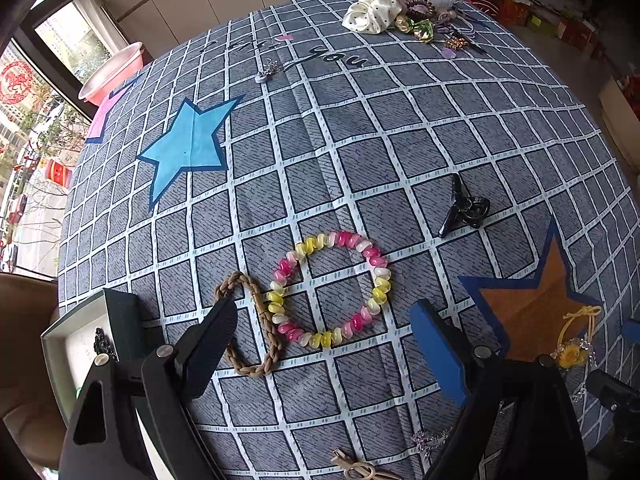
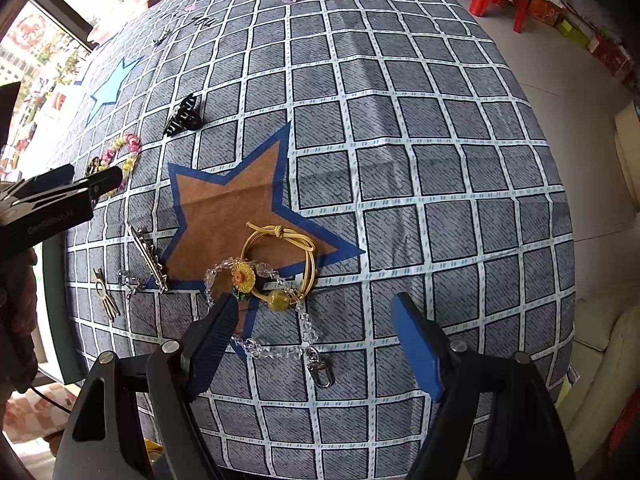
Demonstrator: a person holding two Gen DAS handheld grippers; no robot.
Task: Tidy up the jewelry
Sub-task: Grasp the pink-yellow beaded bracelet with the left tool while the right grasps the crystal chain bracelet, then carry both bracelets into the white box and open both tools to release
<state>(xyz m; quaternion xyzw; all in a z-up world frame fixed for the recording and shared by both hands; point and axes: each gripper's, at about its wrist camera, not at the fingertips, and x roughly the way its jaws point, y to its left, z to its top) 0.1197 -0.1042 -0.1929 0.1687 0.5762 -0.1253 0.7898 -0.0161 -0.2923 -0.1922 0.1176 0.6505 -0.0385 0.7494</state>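
Checked star tablecloth [image 1: 360, 136]; perhaps tiled floor [image 2: 580, 92].

On the checked tablecloth [image 1: 360, 128], near its far edge, dark handwriting is printed; only the word "you" [image 1: 340, 57] can be read, and the letters before it are too faint. On the side of the left gripper [image 2: 98, 182], in the right wrist view, there is a pale brand line beginning with "Gen", the rest is blurred. The red window sticker [image 1: 16, 82] shows no readable text.
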